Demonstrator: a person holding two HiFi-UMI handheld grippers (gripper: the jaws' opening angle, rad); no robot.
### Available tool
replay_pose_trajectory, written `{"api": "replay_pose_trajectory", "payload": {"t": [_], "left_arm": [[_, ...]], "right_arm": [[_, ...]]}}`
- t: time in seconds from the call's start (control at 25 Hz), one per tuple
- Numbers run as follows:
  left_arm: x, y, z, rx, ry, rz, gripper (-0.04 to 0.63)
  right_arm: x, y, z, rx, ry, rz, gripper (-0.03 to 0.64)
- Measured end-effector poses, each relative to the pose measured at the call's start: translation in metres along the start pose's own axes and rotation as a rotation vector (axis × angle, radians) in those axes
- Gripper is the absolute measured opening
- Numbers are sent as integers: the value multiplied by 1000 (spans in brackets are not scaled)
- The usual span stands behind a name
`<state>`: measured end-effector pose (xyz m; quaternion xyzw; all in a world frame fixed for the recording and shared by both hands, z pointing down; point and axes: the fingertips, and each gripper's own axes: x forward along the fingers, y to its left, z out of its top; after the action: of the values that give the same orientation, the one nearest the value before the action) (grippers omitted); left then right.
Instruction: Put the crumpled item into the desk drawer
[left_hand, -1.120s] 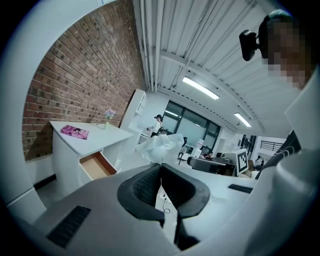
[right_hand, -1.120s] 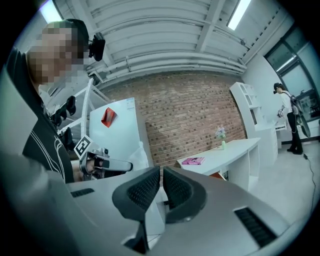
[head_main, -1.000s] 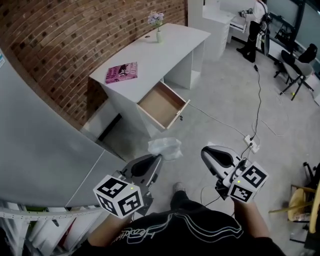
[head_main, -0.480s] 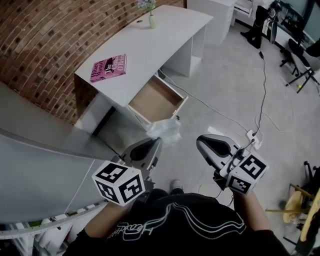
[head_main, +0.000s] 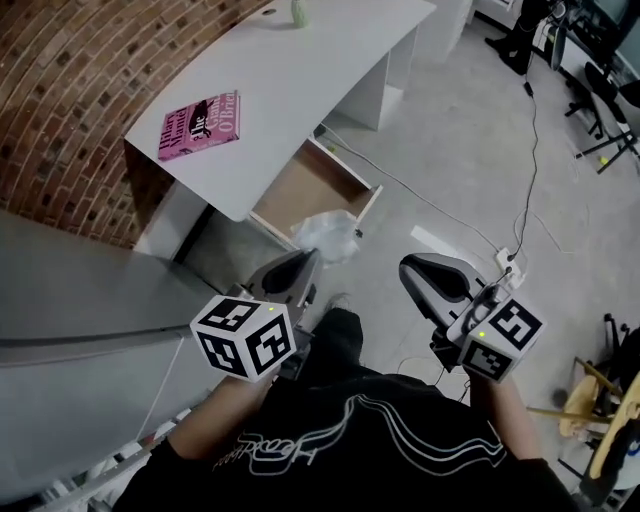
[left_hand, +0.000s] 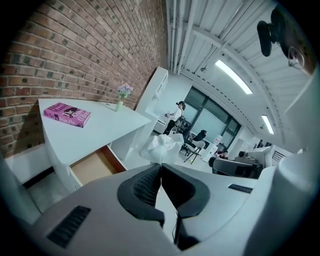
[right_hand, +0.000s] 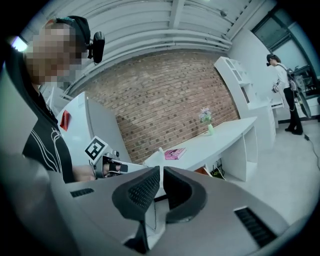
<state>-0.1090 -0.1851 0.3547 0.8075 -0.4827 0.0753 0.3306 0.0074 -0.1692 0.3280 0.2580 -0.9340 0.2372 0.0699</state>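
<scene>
The crumpled item (head_main: 328, 236) is a wad of clear white plastic. My left gripper (head_main: 308, 258) is shut on its near end and holds it in the air, just in front of the open desk drawer (head_main: 300, 185). In the left gripper view the wad (left_hand: 161, 146) sticks out past the closed jaws, with the drawer's wooden bottom (left_hand: 92, 167) below and to the left. My right gripper (head_main: 410, 270) hangs to the right of the wad, shut with nothing in it. From the right gripper view I see the left gripper (right_hand: 107, 164) beside me.
The white desk (head_main: 320, 70) stands against a brick wall, with a pink book (head_main: 200, 125) and a small vase (left_hand: 120, 104) on top. A cable and a power strip (head_main: 505, 262) lie on the floor at the right. A person (right_hand: 282, 90) stands far off.
Both grippers and the wad have come closer to the desk; the wad now sits at the open drawer's front edge in the head view. Both grippers stay shut.
</scene>
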Motion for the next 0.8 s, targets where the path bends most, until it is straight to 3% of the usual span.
{"api": "replay_pose_trajectory", "payload": {"t": [0.44, 0.52, 0.8], "left_arm": [[150, 116, -1, 4, 157, 70, 23], [174, 133, -9, -11, 189, 81, 23], [245, 191, -54, -110, 306, 133, 23]], "right_arm": [[78, -124, 14, 115, -16, -78, 49], [87, -139, 7, 166, -4, -93, 49], [105, -184, -31, 201, 50, -108, 50]]}}
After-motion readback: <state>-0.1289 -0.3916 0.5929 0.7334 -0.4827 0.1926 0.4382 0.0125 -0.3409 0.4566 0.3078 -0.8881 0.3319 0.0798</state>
